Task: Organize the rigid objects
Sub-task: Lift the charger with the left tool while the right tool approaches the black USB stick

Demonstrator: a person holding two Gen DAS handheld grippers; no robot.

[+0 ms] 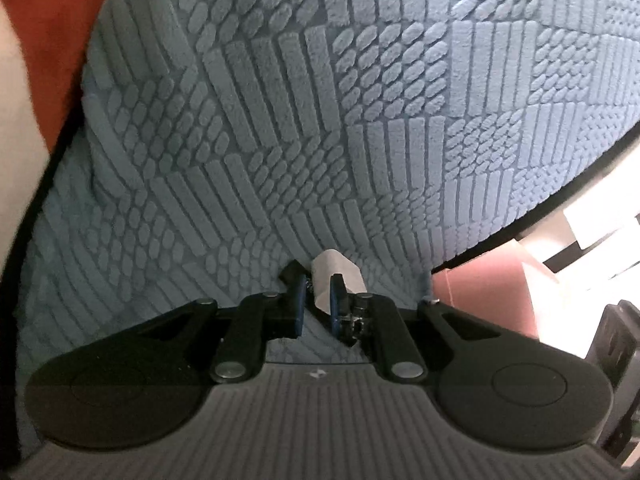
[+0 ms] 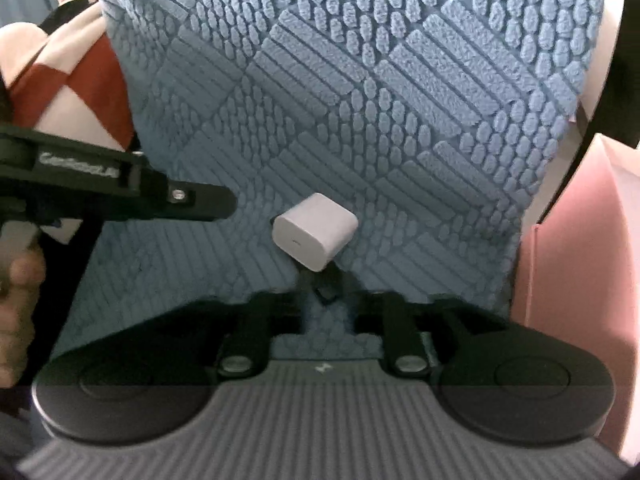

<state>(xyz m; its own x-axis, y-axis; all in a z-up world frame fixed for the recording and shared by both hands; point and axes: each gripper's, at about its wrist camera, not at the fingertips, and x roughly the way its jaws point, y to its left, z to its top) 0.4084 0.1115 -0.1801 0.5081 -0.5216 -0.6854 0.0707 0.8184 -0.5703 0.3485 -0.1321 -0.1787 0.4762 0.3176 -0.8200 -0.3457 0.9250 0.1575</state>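
A small white charger block (image 1: pixel 334 274) sits between the blue pads (image 1: pixel 298 300) of my left gripper (image 1: pixel 317 300), which is shut on its near end. In the right wrist view the same charger (image 2: pixel 314 232) hangs over the blue textured cloth (image 2: pixel 400 100), its port face turned toward the camera. The left gripper's black frame (image 2: pixel 120 192) reaches in from the left edge, held by a hand (image 2: pixel 16 288). My right gripper (image 2: pixel 320 296) sits just below the charger. Its blurred fingers stand a little apart and only cloth shows between them.
The blue cloth (image 1: pixel 360 120) with raised stripe and dot patterns fills most of both views. A pink box (image 2: pixel 580 280) stands at the right, also visible as a pink box (image 1: pixel 480 296) past the cloth's edge. Red and white fabric (image 2: pixel 80 80) lies at the upper left.
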